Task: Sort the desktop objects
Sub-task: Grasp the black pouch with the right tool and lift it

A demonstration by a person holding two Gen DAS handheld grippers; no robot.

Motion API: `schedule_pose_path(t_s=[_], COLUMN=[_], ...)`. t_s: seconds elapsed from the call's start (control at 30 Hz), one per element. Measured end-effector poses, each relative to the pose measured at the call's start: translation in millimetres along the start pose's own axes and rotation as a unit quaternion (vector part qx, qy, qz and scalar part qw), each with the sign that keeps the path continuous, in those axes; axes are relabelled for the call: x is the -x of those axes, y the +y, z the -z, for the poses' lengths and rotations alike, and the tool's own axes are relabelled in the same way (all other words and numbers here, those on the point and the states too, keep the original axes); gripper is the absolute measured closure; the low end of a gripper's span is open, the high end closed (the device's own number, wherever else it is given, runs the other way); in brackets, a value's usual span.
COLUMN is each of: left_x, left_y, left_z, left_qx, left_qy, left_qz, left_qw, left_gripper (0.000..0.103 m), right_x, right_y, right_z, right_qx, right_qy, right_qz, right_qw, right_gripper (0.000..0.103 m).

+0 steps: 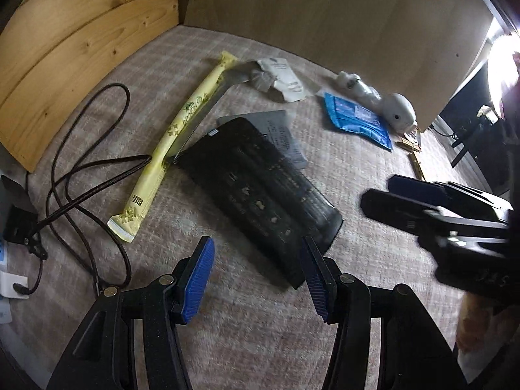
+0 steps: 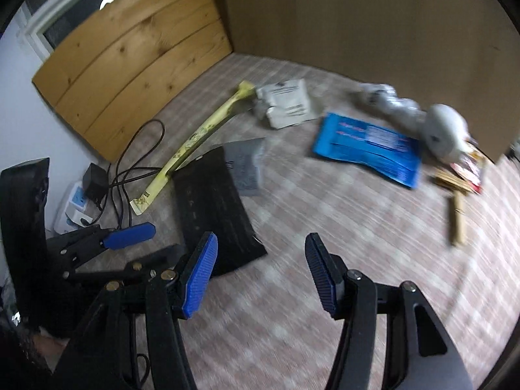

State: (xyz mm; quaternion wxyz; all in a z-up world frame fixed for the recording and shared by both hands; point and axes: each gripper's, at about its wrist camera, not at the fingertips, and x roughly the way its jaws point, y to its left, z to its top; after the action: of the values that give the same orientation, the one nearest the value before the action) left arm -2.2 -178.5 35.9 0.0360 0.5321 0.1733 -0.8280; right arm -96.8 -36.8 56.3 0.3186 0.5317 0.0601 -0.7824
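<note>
At the left edge of the desk [image 1: 247,331], which is covered with a checked cloth, a power strip [image 2: 73,209] with a black adapter [image 2: 94,180] is found, and a dark cable [image 1: 87,165] is looped loosely inward from it; this corner seems given over to wiring rather than to sorting. Just beside the cable a long yellow sachet [image 1: 175,130] is laid diagonally, its far end toward the back corner where the wooden board [image 1: 74,52] meets the cardboard wall [image 1: 325,22].

In the middle a black comb-like pouch [image 1: 263,195] is spread flat, partly over a grey packet [image 1: 286,136] and touching the sachet's side. The left gripper [image 1: 256,276] is held low over the pouch's near end with its blue pads apart and nothing between them, probably lined up for a pick.

Behind, a crumpled white packet [image 1: 282,78] is seen, then a blue packet [image 1: 357,120] with a white plush toy [image 1: 390,104] touching it at the back edge, and wooden clips [image 2: 456,214] toward the right edge. The right gripper [image 2: 260,276] is likewise held spread and empty, above bare cloth.

The right-wrist view is smeared by motion, so print on the packets cannot be read. The pouch's exact nature is uncertain, its surface being dark. The small items beside the toy are cut off by the wall's edge, and the strip is partly hidden.
</note>
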Motion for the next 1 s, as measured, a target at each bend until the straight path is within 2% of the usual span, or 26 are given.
schedule_pose_path(t_s=[0.23,0.5,0.63,0.7,0.83,1.0], left_x=[-9,-20,-22,-23,-27,-26], left_y=[6,7,5,5,3,-4], left_z=[-6,-10,-13,-14,-19,-16], left_qx=[0.010,0.013,0.007,0.005,0.005,-0.006], left_qy=[0.007,0.016,0.014,0.014,0.016,0.014], left_qz=[0.020,0.032,0.038,0.043,0.074,0.083], left_qw=[0.9997,0.9993,0.9992,0.9990,0.9971,0.9964], left_gripper=[0.044,0.043,0.038,0.037,0.037,0.037], right_x=[-37,-54,-65,-72,-72,-70], right_y=[18,18,18,17,19,20], right_z=[-19,-32,-33,-32,-30,-23], right_qx=[0.025,0.027,0.026,0.020,0.009,-0.016], right_qy=[0.030,0.046,0.058,0.071,0.063,0.064], right_qz=[-0.006,0.000,0.002,-0.007,-0.033,-0.047], right_qw=[0.999,0.999,0.998,0.997,0.997,0.997], right_gripper=[0.048,0.047,0.047,0.045,0.045,0.051])
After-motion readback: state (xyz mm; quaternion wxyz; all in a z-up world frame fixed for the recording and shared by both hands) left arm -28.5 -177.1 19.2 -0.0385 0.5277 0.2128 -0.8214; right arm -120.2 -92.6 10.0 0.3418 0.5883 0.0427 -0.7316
